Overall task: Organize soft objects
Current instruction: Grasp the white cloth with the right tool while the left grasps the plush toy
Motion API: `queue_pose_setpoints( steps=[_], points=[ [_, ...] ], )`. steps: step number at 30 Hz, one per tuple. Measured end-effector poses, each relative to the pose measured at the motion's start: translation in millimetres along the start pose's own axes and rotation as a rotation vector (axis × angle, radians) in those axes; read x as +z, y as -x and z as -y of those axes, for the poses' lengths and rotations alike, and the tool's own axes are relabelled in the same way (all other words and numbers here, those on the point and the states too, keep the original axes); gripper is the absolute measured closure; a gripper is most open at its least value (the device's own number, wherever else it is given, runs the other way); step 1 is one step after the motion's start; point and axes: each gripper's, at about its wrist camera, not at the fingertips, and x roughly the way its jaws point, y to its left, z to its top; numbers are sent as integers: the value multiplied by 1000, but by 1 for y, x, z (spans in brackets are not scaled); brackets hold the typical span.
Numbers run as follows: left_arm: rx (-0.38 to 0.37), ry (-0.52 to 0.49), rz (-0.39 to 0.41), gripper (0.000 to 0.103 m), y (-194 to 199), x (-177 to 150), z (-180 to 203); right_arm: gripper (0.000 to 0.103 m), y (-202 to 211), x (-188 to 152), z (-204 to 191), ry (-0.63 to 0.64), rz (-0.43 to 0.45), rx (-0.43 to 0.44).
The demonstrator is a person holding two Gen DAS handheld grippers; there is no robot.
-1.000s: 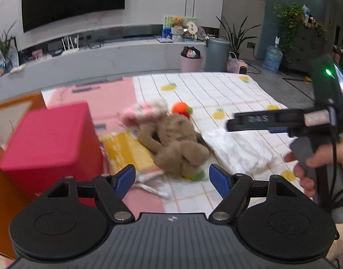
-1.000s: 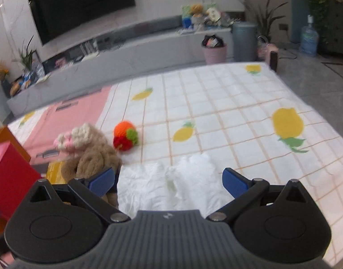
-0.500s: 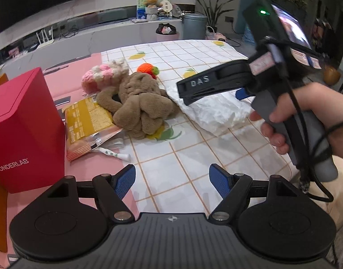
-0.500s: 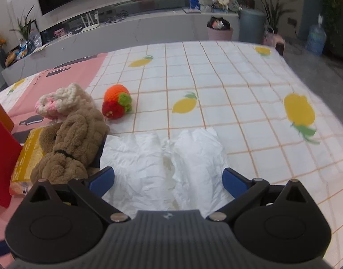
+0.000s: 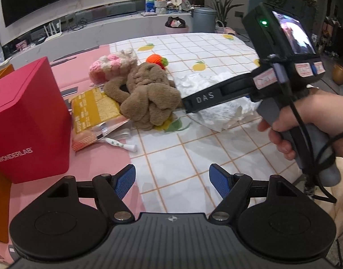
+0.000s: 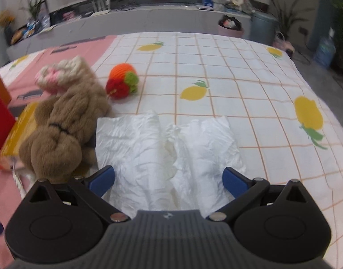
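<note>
A brown plush toy (image 5: 149,94) (image 6: 64,132) lies on the lemon-print cloth (image 5: 194,148), with a pink-and-cream knitted piece (image 5: 114,63) (image 6: 61,72) behind it and an orange-red crocheted ball (image 5: 155,59) (image 6: 122,81) beside it. A crumpled white sheet (image 6: 164,150) (image 5: 218,114) lies to the right of the plush. My right gripper (image 6: 168,179) is open, low over the near edge of the white sheet. My left gripper (image 5: 172,178) is open over bare cloth, short of the plush. In the left wrist view a hand (image 5: 305,123) holds the right gripper's handle.
A red box (image 5: 28,121) marked WONDERLAB stands at the left on the pink mat. A yellow snack packet (image 5: 93,114) lies partly under the plush, with a white strip (image 5: 117,143) beside it. Beyond the table stand a long low counter, bins and plants.
Both grippers have sunk closer to the table. The right one has come in over the white sheet and rolled a little. The objects lie where they were.
</note>
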Motion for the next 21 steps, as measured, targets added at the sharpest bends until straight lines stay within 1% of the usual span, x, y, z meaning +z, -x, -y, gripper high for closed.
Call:
queue_pose_setpoints(
  steps=[2,3,4,5,6,7,8,9,10,12,14,17,19,21],
  points=[
    [9,7,-2,15,1,0,-1,7,1,0,-1,1,-6,0],
    [13,11,-4,15,1,-1,-2,14,2,1,-1,9,-7,1],
    [17,13,-7,15,1,-1,-2,24,4,0,-2,25,-4,14],
    [21,14,-10,15,1,-1,-2,29,6,0,-4,43,0,30],
    [25,14,-12,15,2,-2,-3,38,8,0,-6,59,1,41],
    [29,13,-11,15,2,-3,-2,44,10,1,-8,69,-1,49],
    [35,12,-11,15,3,-4,-2,47,11,1,-10,77,-3,52],
    [41,12,-13,15,4,-5,-2,52,12,2,-10,80,-5,55],
    [47,13,-15,15,4,-6,-2,60,13,2,-11,82,-8,58],
    [57,14,-14,15,6,-6,-2,72,15,2,-10,82,-9,63],
    [65,15,-4,15,9,-6,-4,77,18,3,-8,80,-11,70],
    [76,2,33,15,13,-2,-7,78,25,7,-5,52,-14,60],
    [62,-38,91,15,15,2,-7,78,34,11,-1,-8,-12,42],
    [51,-99,120,15,12,6,-7,78,44,13,6,-75,1,15]
  ],
)
